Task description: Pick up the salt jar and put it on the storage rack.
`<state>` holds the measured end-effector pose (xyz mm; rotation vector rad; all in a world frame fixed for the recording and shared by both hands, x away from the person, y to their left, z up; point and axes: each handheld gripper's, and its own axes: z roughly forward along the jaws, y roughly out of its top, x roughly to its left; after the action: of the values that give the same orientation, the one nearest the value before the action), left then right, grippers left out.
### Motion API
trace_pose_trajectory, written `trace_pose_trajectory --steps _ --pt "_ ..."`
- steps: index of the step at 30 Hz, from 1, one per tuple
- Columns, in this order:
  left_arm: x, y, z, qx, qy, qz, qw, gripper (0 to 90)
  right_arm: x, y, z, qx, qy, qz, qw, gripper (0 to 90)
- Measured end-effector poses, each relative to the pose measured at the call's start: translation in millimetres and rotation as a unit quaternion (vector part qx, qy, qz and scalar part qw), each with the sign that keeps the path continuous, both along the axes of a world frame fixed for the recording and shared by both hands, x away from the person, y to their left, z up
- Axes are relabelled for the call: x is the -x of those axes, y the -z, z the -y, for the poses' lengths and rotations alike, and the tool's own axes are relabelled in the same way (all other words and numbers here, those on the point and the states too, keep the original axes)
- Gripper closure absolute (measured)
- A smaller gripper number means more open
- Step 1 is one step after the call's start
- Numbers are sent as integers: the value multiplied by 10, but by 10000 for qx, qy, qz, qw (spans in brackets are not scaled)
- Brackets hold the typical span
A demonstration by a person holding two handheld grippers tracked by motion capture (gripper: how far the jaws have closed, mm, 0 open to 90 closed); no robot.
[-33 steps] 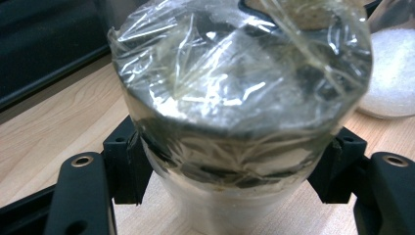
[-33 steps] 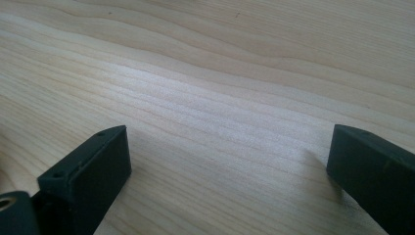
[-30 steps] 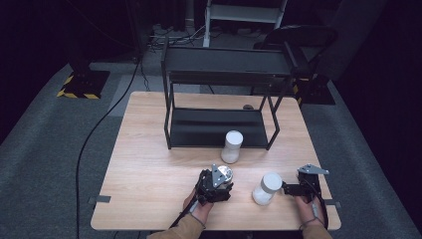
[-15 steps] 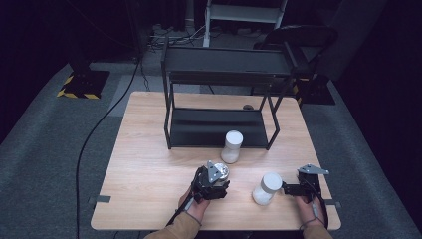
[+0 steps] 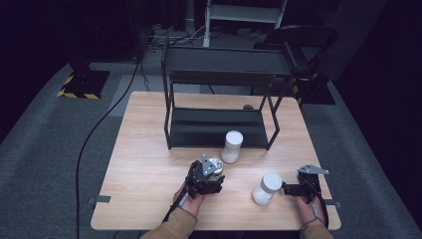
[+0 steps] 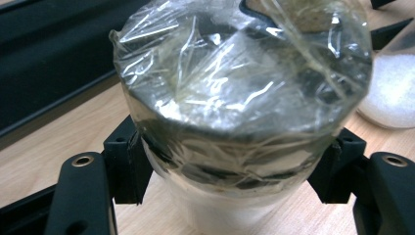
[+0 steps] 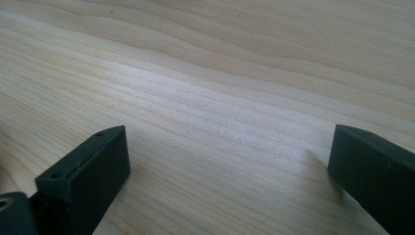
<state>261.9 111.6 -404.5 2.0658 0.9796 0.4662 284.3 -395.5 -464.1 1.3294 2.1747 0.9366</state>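
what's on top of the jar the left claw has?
Crinkled clear plastic film is stretched over the dark lid of the jar, which the left claw grips on both sides. The film's glare obscures the lid surface, and the jar's contents are covered.

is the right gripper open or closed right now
Open. In the right gripper view its jaws stand wide apart over bare table with nothing between them; from above the right gripper sits beside a white bottle.

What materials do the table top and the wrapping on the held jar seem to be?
Table top: looks like pale wood or wood laminate, matte, with long grain lines. Wrapping on the jar in the left tool: thin clear plastic film, glossy, crinkled with bright highlights.
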Motion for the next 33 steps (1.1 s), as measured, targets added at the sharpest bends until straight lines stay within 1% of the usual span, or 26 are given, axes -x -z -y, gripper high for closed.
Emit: trace_pose_trajectory --steps 9,13,18,21,23,26,33 --pt "-114 -206 -86 42 -35 16 10000 298 -4 0 2 4 -18 2 10000 16" --pt "-170 -274 -108 52 -50 47 10000 298 -4 0 3 2 -17 1 10000 16" --pt "-270 -354 -156 54 -112 32 9999 297 -4 0 2 -2 -15 -1 10000 16" --pt "-337 -392 -203 62 -150 11 9999 297 -5 0 3 2 -18 0 10000 16" --pt "-378 -421 -220 20 -191 -1 9998 297 -4 0 2 -3 -14 -1 10000 16" --pt "-437 -445 -260 45 -259 -11 9997 297 -5 0 3 5 -19 3 10000 16" --pt "-554 -508 -317 18 -337 66 9994 298 -5 0 3 3 -19 0 10000 16"
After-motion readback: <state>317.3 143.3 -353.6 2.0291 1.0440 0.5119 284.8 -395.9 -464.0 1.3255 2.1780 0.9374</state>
